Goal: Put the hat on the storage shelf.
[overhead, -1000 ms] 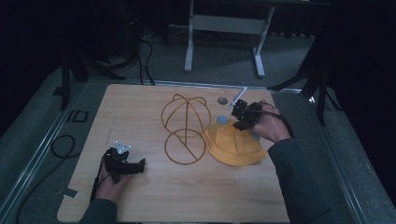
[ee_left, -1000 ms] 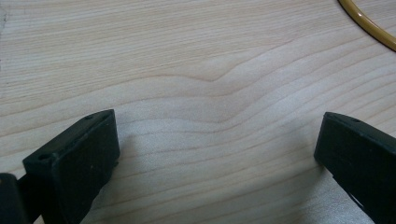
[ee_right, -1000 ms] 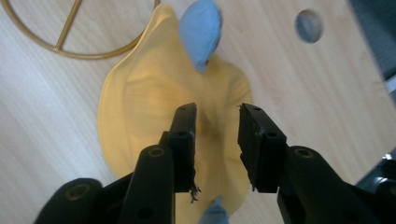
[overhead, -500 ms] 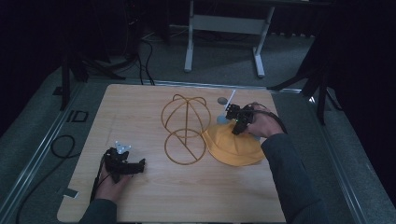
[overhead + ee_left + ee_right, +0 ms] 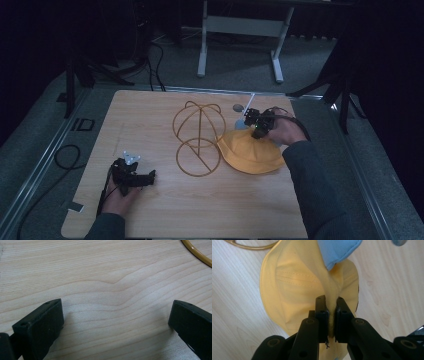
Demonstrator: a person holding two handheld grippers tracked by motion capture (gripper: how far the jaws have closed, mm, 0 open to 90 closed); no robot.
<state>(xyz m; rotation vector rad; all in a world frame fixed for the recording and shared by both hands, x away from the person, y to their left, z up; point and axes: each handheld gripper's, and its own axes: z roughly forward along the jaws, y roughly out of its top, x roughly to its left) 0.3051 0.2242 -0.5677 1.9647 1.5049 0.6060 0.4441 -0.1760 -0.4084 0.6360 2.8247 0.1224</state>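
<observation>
A yellow fabric hat [image 5: 252, 154] lies on the wooden table, right of a brass-coloured wire hat stand [image 5: 197, 137]. My right gripper [image 5: 254, 129] sits on the hat's far edge. In the right gripper view my right gripper [image 5: 330, 300] has just been closing, and its jaws now pinch a raised fold of the yellow hat [image 5: 294, 290]. A light blue part of the fabric [image 5: 339, 250] shows beyond the fold. My left gripper [image 5: 145, 177] rests at the front left. Its jaws stand wide open over bare wood in the left gripper view [image 5: 117, 306].
A small grey round object [image 5: 238, 107] lies behind the hat near the table's far edge. The stand's ring base [image 5: 197, 252] curves past the left gripper's upper right. Cables and a metal frame stand on the floor beyond the table [image 5: 150, 120].
The right hand has shifted slightly left onto the hat and its jaws have shut on a fold of the fabric. The left hand has stayed still.
</observation>
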